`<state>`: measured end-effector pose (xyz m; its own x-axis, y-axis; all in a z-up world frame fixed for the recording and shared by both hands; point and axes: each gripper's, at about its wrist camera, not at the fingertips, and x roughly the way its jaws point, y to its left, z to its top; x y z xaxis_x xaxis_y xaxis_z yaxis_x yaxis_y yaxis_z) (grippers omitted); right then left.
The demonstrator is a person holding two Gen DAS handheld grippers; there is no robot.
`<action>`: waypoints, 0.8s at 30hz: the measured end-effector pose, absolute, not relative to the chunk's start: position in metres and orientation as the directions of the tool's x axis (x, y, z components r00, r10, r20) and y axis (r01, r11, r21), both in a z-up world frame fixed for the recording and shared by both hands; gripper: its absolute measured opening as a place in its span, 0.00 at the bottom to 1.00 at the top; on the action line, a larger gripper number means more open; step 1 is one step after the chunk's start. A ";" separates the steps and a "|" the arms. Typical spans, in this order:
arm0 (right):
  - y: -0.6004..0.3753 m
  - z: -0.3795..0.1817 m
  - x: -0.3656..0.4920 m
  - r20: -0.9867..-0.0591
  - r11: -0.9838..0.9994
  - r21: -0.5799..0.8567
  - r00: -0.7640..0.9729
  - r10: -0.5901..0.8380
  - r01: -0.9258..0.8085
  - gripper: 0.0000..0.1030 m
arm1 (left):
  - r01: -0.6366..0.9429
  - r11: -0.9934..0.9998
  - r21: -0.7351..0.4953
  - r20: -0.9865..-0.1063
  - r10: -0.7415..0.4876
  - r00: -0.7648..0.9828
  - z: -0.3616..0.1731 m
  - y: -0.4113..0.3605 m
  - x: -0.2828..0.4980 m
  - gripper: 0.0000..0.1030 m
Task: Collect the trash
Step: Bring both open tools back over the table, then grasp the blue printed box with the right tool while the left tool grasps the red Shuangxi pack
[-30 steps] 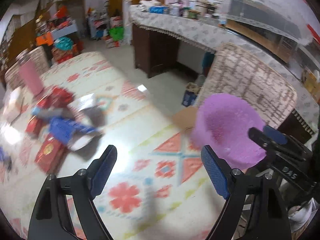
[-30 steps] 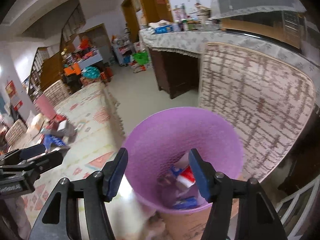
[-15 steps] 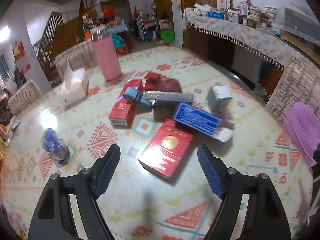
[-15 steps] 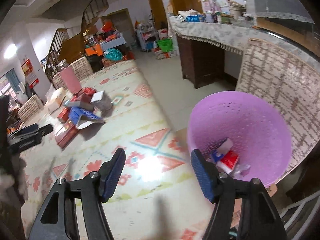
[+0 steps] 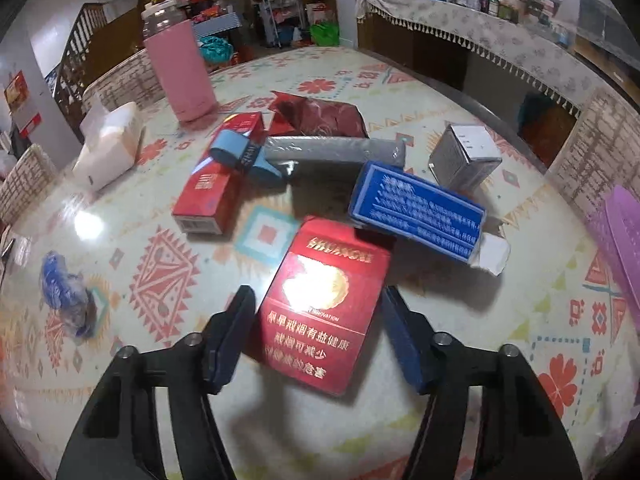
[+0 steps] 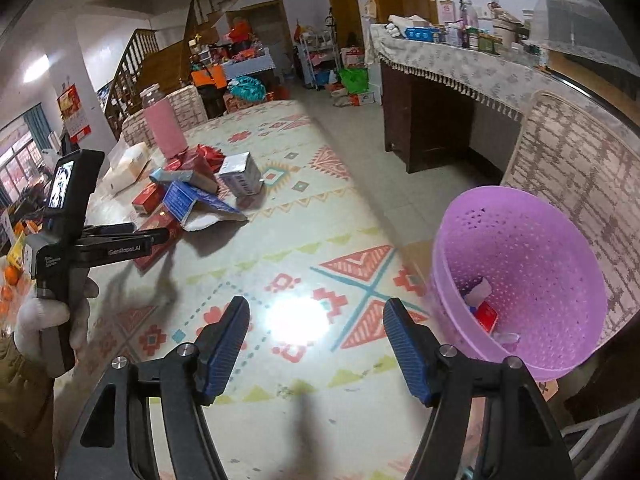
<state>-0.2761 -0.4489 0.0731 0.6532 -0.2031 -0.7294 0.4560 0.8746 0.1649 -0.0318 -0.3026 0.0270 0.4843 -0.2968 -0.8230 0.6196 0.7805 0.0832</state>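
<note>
Red carton (image 5: 324, 312) lies flat between the left gripper (image 5: 316, 336) jaws, which have just been narrowing but aren't pinching yet; centre, then squeeze; right gripper (image 6: 316, 344) gapes empty, nearer the purple bin (image 6: 560, 264) than the carton.

left claw (image 5: 316, 332): swung from purple bin (image 5: 624, 248) to red carton (image 5: 324, 308) | jaws closing around it

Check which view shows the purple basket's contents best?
Right wrist view. It looks down into the purple basket beside the table, so the rim, perforated wall and a few discarded packs at the bottom all show. The left wrist view catches only a sliver of the basket's rim at the right edge, nothing inside.
</note>
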 end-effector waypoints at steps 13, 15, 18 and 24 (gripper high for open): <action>-0.419 0.064 -0.171 -0.768 0.950 0.182 0.640 -0.022 0.252 0.72 | 0.558 0.828 -0.052 -0.809 -0.363 0.463 0.037 -0.245 -0.043 0.01; -0.415 0.062 -0.154 -0.780 0.959 0.174 0.626 -0.005 0.224 0.72 | 0.576 0.810 -0.110 -0.795 -0.419 0.438 0.038 -0.241 -0.039 0.10; -0.409 0.064 -0.127 -0.786 0.972 0.157 0.618 0.014 0.177 0.77 | 0.578 0.805 -0.133 -0.785 -0.442 0.434 0.038 -0.239 -0.037 0.54; -0.393 0.067 -0.068 -0.804 0.997 0.070 0.594 0.036 0.035 0.85 | 0.582 0.803 -0.131 -0.763 -0.457 0.458 0.044 -0.234 -0.040 0.56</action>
<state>-0.0684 -0.3932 0.0671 0.5937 0.0357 -0.8039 0.0351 0.9969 0.0702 -0.0404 -0.2340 0.0442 0.4579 -0.4568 -0.7627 0.5819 0.8026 -0.1313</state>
